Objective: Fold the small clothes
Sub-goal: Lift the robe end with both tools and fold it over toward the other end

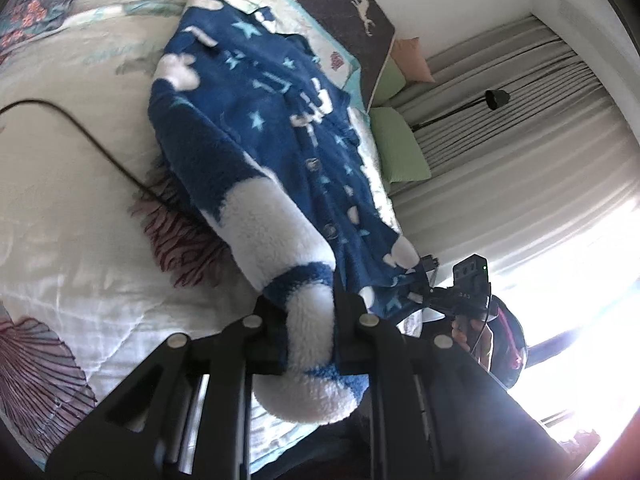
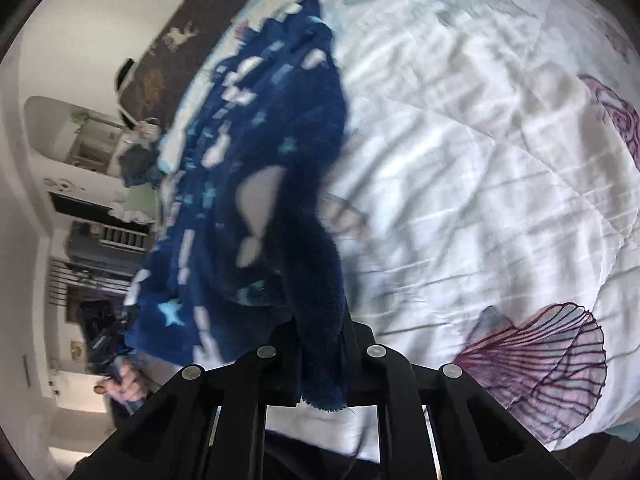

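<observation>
A dark blue fleece garment (image 1: 256, 120) with white patches, light stars and a row of buttons hangs stretched over the bed. My left gripper (image 1: 310, 304) is shut on its white-and-blue cuffed end, which bulges out between the jaws. In the left wrist view my right gripper (image 1: 424, 280) pinches the garment's other lower corner, with a hand (image 1: 468, 332) behind it. In the right wrist view the garment (image 2: 272, 160) is blurred, and my right gripper (image 2: 320, 332) is shut on a dark blue edge of it. My left gripper (image 2: 120, 332) shows at the lower left, held by a hand (image 2: 128, 384).
Under the garment lies a white quilt (image 1: 80, 220) with a shell print. A black cable (image 1: 80, 124) crosses it. Green pillows (image 1: 400, 148), a dark deer-print blanket (image 1: 340, 0), a black lamp (image 1: 496, 98) and grey curtains (image 1: 520, 140) stand at the far side. Shelves (image 2: 96, 200) line a wall.
</observation>
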